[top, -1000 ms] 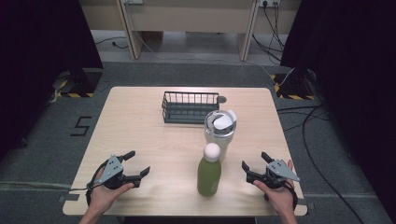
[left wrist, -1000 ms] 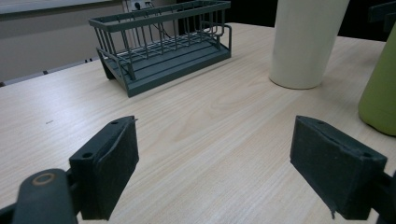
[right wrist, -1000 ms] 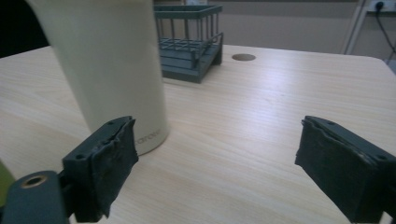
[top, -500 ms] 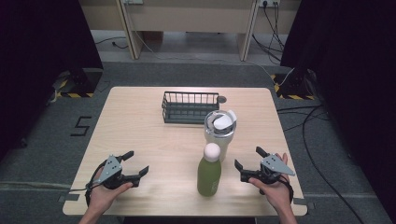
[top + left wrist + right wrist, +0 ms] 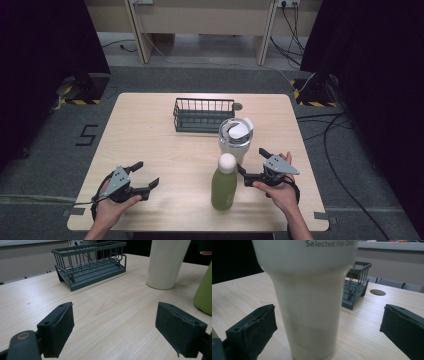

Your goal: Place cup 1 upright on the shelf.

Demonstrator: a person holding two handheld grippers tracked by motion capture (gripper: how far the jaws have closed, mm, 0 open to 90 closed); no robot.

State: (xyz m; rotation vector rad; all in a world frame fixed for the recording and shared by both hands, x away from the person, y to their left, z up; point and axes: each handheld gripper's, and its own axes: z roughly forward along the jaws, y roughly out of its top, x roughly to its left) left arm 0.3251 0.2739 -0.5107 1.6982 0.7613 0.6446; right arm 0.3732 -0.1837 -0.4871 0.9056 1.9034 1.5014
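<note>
The tall cream-white plastic tumbler (image 5: pixel 234 139) with its white flip lid stands upright right of the table's centre, between the dark grey wire basket (image 5: pixel 203 114) behind it and the green bottle with a round white cap (image 5: pixel 224 182) in front; in the right gripper view it (image 5: pixel 309 300) sits between your spread jaws, untouched by either pad. Your right gripper (image 5: pixel 252 164) is released, jaws wide, just beside the tumbler. Your left gripper (image 5: pixel 145 175) is likewise released, low over the light wooden table (image 5: pixel 150 135) near its front left corner, well apart from the tumbler.
</note>
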